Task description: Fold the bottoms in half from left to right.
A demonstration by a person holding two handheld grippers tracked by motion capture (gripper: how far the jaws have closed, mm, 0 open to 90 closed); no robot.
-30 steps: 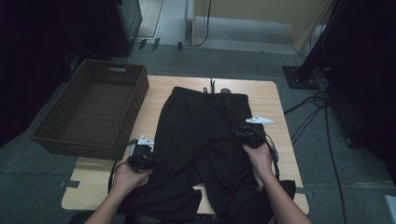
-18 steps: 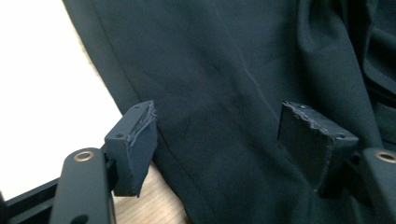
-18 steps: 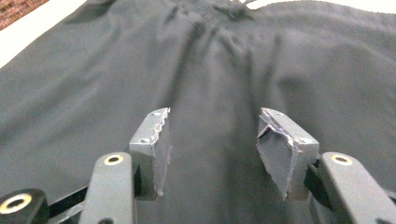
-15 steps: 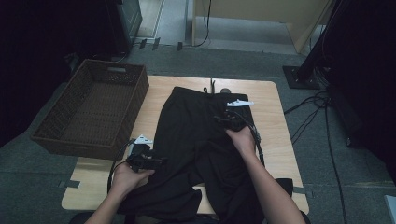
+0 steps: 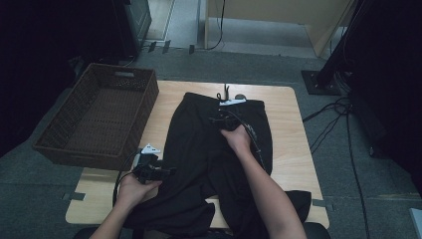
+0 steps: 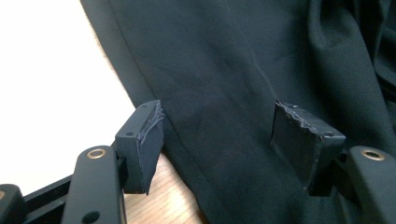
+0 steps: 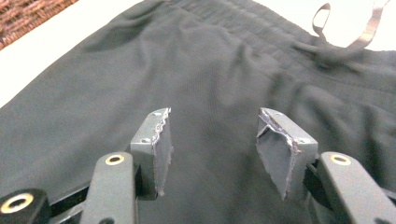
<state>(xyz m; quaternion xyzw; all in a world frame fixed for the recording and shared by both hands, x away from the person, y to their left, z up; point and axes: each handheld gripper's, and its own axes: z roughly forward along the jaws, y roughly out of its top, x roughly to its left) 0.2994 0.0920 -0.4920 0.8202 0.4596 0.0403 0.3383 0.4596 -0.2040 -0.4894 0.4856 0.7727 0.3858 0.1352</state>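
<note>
Basket (image 5: 99,119) holds nothing; trousers (image 5: 209,154) beside it.

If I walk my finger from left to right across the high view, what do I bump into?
Basket → left gripper → black trousers → right gripper → bare table → cables on the floor.

Right tongs (image 5: 219,119) slid up the black trousers (image 5: 199,149) toward the waistband (image 5: 234,103), opening wider
</note>
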